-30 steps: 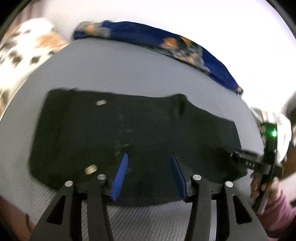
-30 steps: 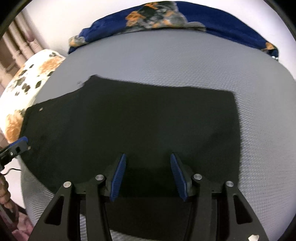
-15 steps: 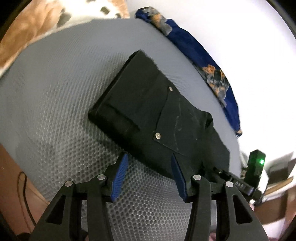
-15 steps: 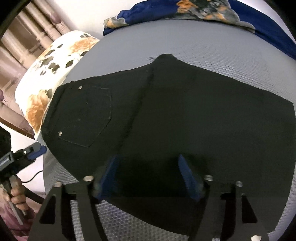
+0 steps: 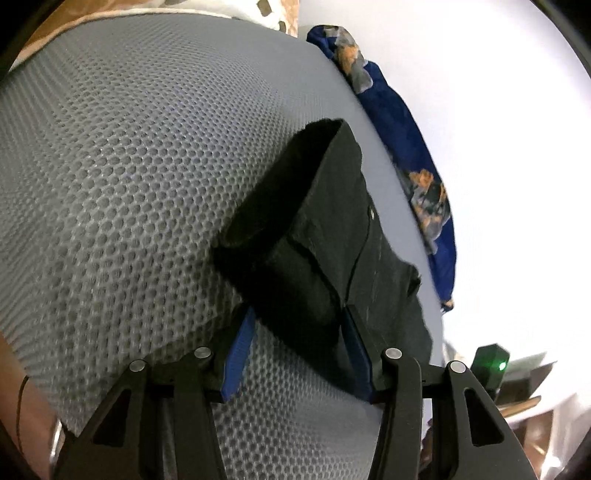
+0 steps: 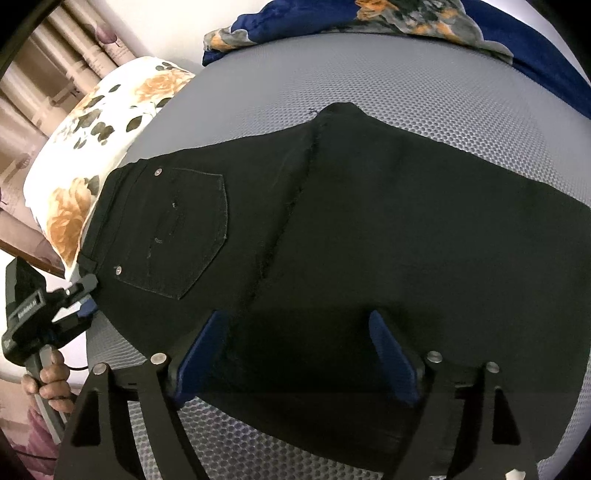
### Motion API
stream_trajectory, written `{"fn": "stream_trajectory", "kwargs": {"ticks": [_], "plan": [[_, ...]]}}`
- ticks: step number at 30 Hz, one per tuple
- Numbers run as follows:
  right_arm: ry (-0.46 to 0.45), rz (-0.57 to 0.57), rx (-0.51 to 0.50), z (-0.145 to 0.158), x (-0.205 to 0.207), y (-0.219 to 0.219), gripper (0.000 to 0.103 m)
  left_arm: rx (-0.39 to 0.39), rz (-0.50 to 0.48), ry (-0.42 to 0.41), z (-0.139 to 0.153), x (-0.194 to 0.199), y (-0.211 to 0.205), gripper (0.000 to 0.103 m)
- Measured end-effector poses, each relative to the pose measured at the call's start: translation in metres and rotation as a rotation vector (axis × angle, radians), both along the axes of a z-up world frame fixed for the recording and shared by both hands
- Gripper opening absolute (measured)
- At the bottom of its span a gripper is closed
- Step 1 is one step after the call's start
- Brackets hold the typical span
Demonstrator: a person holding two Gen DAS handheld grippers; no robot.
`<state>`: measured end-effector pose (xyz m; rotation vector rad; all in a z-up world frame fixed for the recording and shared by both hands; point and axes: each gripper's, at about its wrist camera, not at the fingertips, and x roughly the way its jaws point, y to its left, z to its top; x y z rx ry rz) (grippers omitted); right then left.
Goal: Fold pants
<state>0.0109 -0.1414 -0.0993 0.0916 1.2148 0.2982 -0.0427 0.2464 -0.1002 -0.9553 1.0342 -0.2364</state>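
Black pants lie flat on the grey mesh bed, back pocket up and waistband to the left. My right gripper hovers over the near edge of the pants. Its jaws are opening wide, and the pads press on nothing. In the left wrist view the pants run away from the camera. Their near waistband corner sits between the blue fingers of my left gripper, which stands half open. That left gripper also shows in the right wrist view, at the waistband corner, held by a hand.
The grey mesh mattress spreads left of the pants. A blue floral cloth lies along the far edge, and a floral pillow sits beyond the waistband. The right gripper's body with its green light shows at lower right.
My left gripper swung down and rolled, coming in low at the waistband corner. The right gripper slid along the pants and its jaws spread wider.
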Motion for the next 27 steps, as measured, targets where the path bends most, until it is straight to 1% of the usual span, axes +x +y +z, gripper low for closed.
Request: {"fn": "stream_trajectory", "kwargs": {"ticks": [3, 8, 15, 18, 21, 24, 27], "plan": [[-0.004, 0.011, -0.021, -0.001, 0.0, 0.003, 0.083, -0.029, 0.013, -0.003, -0.003, 0.004, 0.007, 0.051], [0.004, -0.001, 0.003, 0.0, 0.001, 0.001, 0.083, -0.05, 0.026, 0.0, -0.003, 0.009, 0.01, 0.052], [0.001, 0.006, 0.003, -0.001, 0.001, 0.001, 0.083, -0.015, 0.04, -0.07, -0.002, 0.013, 0.005, 0.052], [0.001, 0.005, 0.005, -0.001, 0.0, 0.0, 0.083, -0.013, 0.055, -0.075, -0.002, 0.021, 0.004, 0.052], [-0.002, 0.003, 0.01, -0.001, -0.001, -0.001, 0.083, 0.014, 0.054, -0.073, 0.0, 0.029, 0.002, 0.052], [-0.007, -0.002, 0.011, -0.001, -0.001, -0.001, 0.083, 0.063, 0.04, -0.072, 0.003, 0.034, -0.003, 0.052], [-0.011, -0.011, 0.019, 0.0, -0.002, -0.002, 0.084, 0.146, 0.023, -0.06, 0.009, 0.038, -0.011, 0.042]]}}
